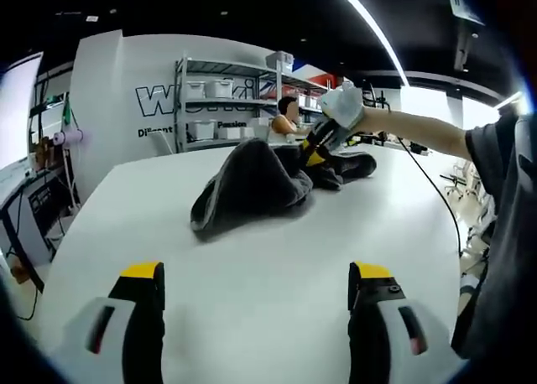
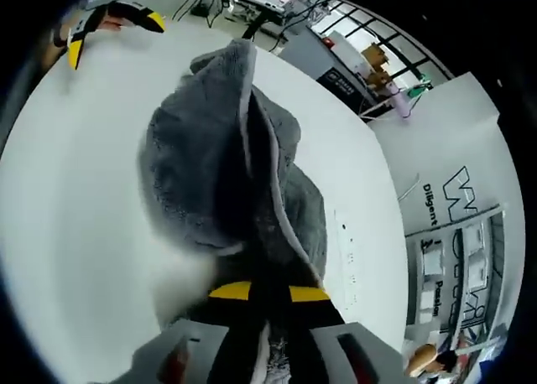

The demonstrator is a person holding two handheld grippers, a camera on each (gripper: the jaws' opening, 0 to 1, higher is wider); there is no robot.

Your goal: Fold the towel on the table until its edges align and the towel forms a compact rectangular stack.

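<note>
Here, the grey towel (image 1: 252, 183) was seen lying bunched on the white table (image 1: 252, 317), past the table's centre as viewed from the left gripper (image 1: 256, 288). Its long axis ran across the left gripper view, from a low rounded end toward the shelving unit (image 1: 226, 99) side to a raised end under the right gripper (image 1: 323, 145). In the right gripper view the towel (image 2: 235, 174) was stretched away from the right gripper (image 2: 268, 293), its long axis along the jaws, with a pale hem traced down the middle fold.

The left gripper was held released, jaws well apart above bare table, clear of the towel. The right gripper was clenched on the towel's edge, cloth being pinched between its yellow-tipped jaws. The gripped corner itself was hidden between the jaws, and the towel's far end was lost in folds. The left gripper (image 2: 113, 19) was cut off at the top edge of the right gripper view.

On the wall (image 1: 109, 82) behind the shelving unit, large outlined letters beginning "W" were partly hidden by the shelves; smaller text beginning "Diligent" was legible, the rest too small to read.
</note>
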